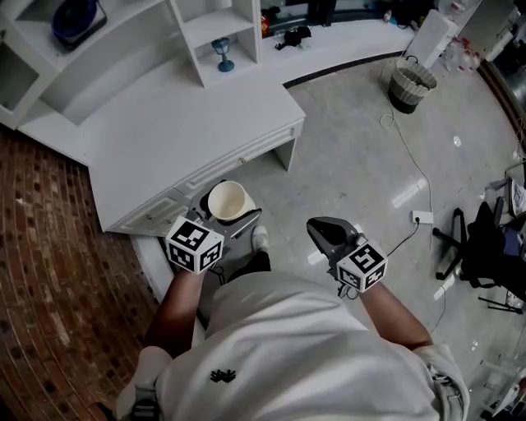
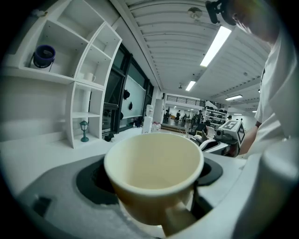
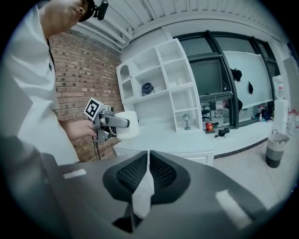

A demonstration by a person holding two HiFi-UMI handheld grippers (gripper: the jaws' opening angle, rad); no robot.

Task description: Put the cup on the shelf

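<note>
Cream-coloured cup (image 2: 154,172), one only, is clamped in my L gripper (image 1: 222,214): jaws spread wide round the body, a pad on each side, mouth up, handle toward the gripper's camera. Gripping the body w/ the mouth up looks deliberate to me, since the base stays free to go flat onto a board w/o re-gripping. The cup is in the air just in front of the white desk (image 1: 164,131), resting on nothing, and well short of the shelf unit (image 1: 215,26) at the desk's back. R gripper (image 3: 147,170) has its jaws shut together w/ nothing between them. It hangs at my right over the floor, apart from the cup, prob. kept out of the way as the spare. Counts: 1 cup, 2 grippers, 1 desk, 1 shelf unit w/ several open bays. On the unit there is 1 dark blue pot (image 1: 76,18) in an upper bay at left and 1 small lantern-like ornament (image 1: 222,54) in a lower bay. Farther off is 1 waste basket (image 1: 411,85) on the floor. The bays beside the ornament look free, so I judge there's room for the cup.
</note>
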